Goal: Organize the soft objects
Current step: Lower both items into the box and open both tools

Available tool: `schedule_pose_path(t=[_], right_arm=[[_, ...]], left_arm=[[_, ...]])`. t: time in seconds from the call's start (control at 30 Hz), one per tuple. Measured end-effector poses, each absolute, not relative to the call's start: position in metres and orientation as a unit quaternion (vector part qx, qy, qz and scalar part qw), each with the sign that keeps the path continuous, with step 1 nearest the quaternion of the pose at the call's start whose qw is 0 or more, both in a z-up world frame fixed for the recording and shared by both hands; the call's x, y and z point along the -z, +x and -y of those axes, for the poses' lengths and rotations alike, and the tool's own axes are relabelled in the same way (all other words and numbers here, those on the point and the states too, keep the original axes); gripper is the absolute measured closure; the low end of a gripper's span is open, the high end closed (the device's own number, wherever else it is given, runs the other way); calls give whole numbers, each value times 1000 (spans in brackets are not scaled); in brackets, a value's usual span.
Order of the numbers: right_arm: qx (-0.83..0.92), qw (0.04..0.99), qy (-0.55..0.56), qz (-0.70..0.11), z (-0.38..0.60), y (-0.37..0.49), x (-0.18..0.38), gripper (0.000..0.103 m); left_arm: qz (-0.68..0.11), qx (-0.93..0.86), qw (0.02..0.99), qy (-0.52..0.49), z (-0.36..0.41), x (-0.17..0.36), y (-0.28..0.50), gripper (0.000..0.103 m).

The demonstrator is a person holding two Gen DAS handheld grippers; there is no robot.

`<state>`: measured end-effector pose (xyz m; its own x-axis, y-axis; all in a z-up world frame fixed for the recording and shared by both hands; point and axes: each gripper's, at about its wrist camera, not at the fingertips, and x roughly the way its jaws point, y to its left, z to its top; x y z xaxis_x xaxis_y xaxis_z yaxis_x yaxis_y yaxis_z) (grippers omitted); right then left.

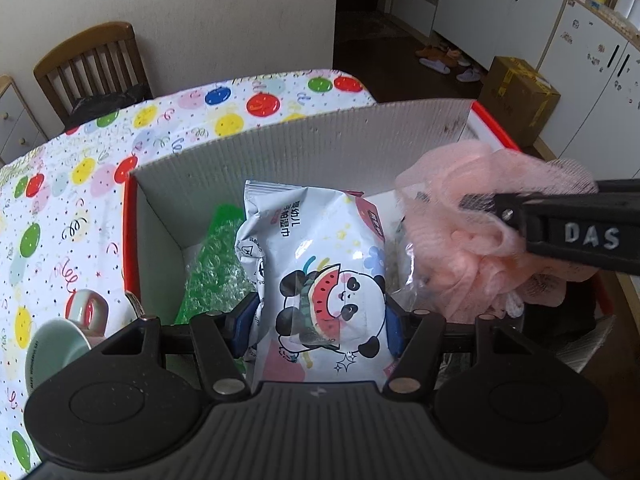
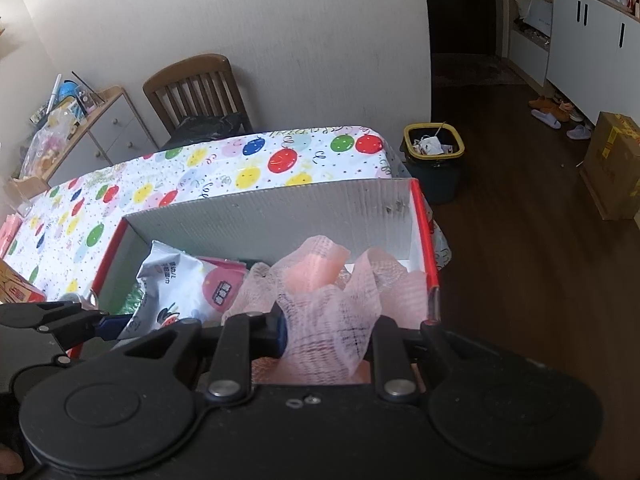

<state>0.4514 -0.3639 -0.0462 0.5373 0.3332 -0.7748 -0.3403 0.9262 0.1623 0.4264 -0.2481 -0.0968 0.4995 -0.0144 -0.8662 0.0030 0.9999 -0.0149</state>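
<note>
Contents ranged left to right, placed against the red-edged cardboard box (image 1: 304, 152) as landmark. Outside its left wall, on the balloon-print counter (image 1: 80, 184): a pale green cup (image 1: 52, 352), tipped on its side. Inside the box at the left: green bubble wrap (image 1: 212, 264), lying on the floor, likely as padding. Inside at centre: panda-print wipes pack (image 1: 320, 280), grasped at its near end by the left hand-held gripper (image 1: 320, 332), blue pads pressing both sides, the pack angled down into the box, presumably being lowered to rest beside the wrap. To its right in the box: a clear plastic bag (image 1: 400, 264), contents unclear. Over the box's right end: pink mesh bath pouf (image 2: 332, 308), clenched in the right hand-held gripper (image 2: 328, 332), netting bunched between the narrow jaws and puffing out over the rim, apparently held aloft until the pack leaves room beneath.
</note>
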Motion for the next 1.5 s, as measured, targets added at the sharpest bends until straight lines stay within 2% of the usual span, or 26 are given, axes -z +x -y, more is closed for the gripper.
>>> schedule_pose_path(t=[0.27, 0.47, 0.57, 0.67, 1.37, 1.5], right_arm=[[-196, 878, -1, -436, 373, 449, 38, 68], [-199, 884, 2, -424, 381, 442, 28, 58], [-200, 888, 4, -415, 384, 437, 22, 49], [-204, 892, 1, -404, 386, 431, 14, 40], [-259, 908, -1, -329, 399, 354, -35, 29], [-271, 912, 19, -309, 401, 336, -42, 25]], left_arm=[[-503, 1, 864, -17, 248, 99, 426, 35], [-496, -3, 867, -47, 241, 91, 420, 35], [-486, -6, 873, -45, 241, 84, 414, 35], [-473, -8, 880, -47, 240, 76, 408, 27], [-379, -13, 924, -53, 229, 11, 337, 27], [-361, -10, 931, -51, 227, -2, 317, 20]])
